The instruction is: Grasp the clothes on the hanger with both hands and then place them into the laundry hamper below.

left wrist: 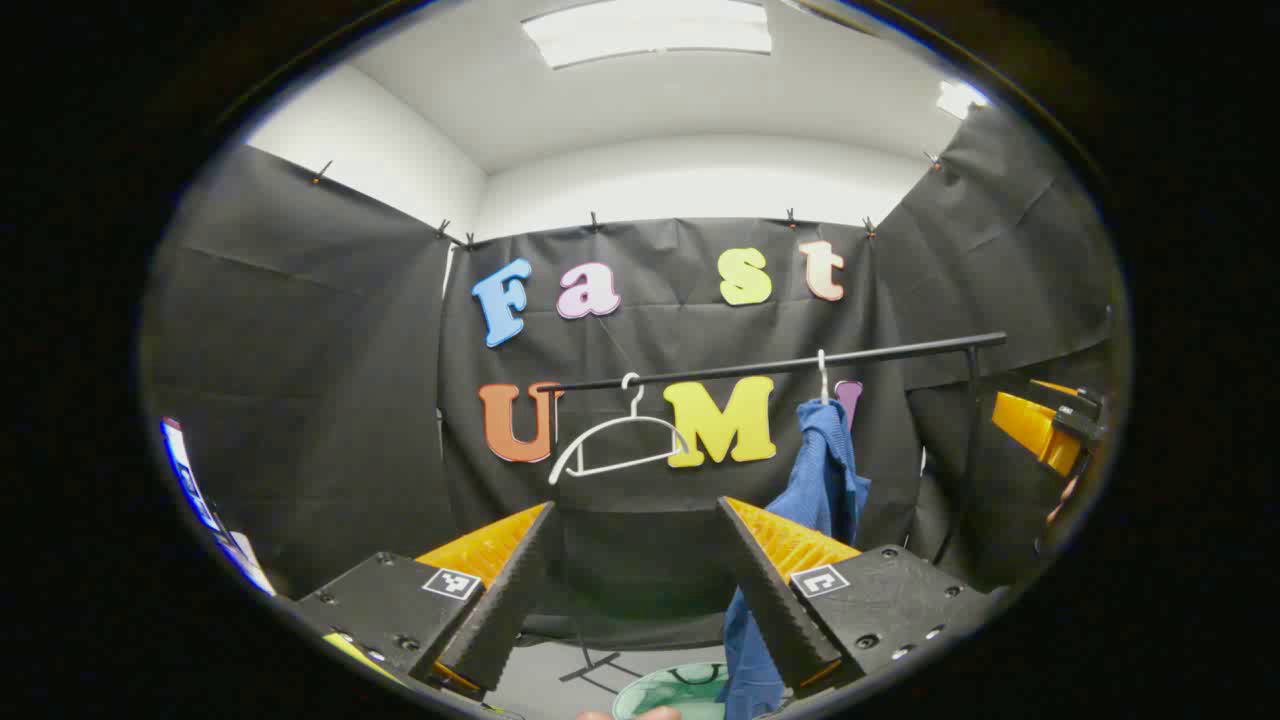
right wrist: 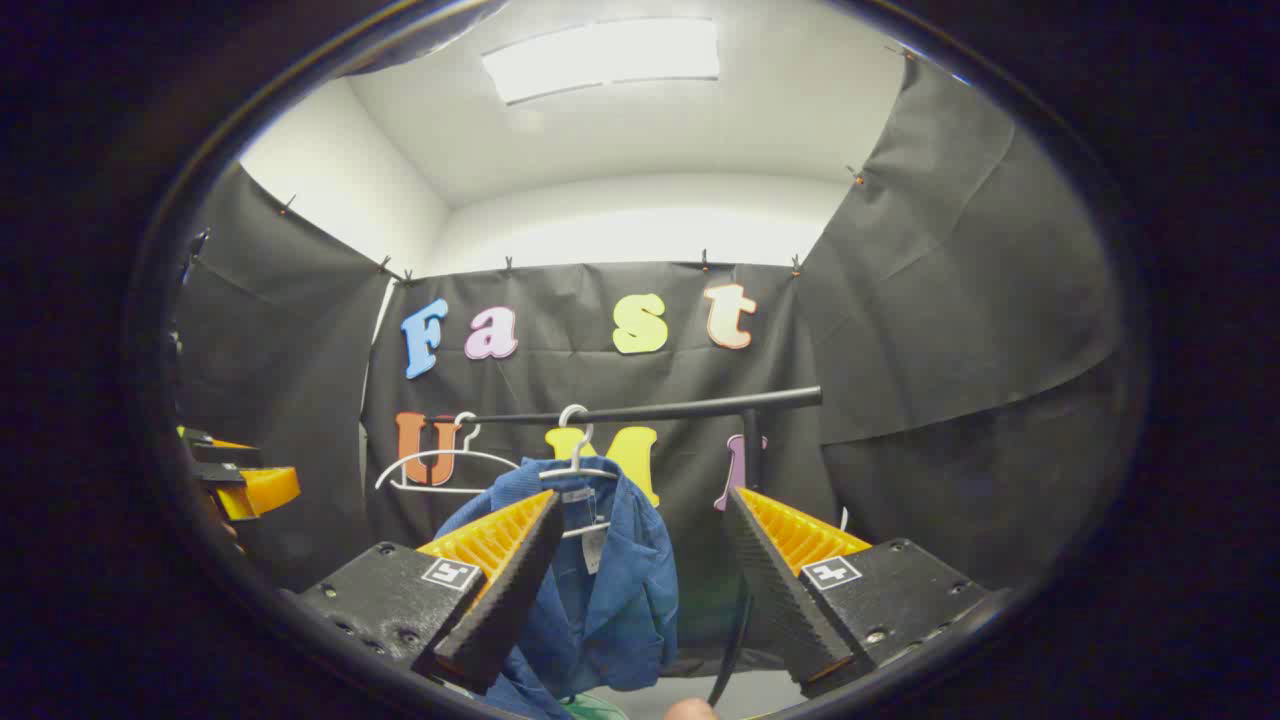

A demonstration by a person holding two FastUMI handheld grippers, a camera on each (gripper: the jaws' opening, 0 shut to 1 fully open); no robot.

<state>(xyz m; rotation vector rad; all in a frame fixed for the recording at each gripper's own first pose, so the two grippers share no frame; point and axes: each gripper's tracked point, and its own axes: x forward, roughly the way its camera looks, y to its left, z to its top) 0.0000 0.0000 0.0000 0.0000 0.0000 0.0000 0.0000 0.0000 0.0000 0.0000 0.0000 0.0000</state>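
A blue shirt (right wrist: 610,590) hangs on a white hanger (right wrist: 577,465) from a black rail (right wrist: 650,410). In the left gripper view the same blue shirt (left wrist: 825,480) hangs to the right, off the rail (left wrist: 800,362). My left gripper (left wrist: 640,590) is open, short of the clothes, with nothing between its fingers. My right gripper (right wrist: 640,590) is open too, the shirt hanging behind its left finger (right wrist: 505,600). A pale green hamper rim (left wrist: 670,690) shows at the bottom below the shirt. The other gripper appears at the far right edge (left wrist: 1045,425) and far left edge (right wrist: 240,485).
An empty white hanger (left wrist: 620,445) hangs on the rail to the left of the shirt, also seen as the empty hanger (right wrist: 440,465). The rail's black upright post (right wrist: 750,450) stands right of the shirt. The rack's foot (left wrist: 595,665) rests on the grey floor.
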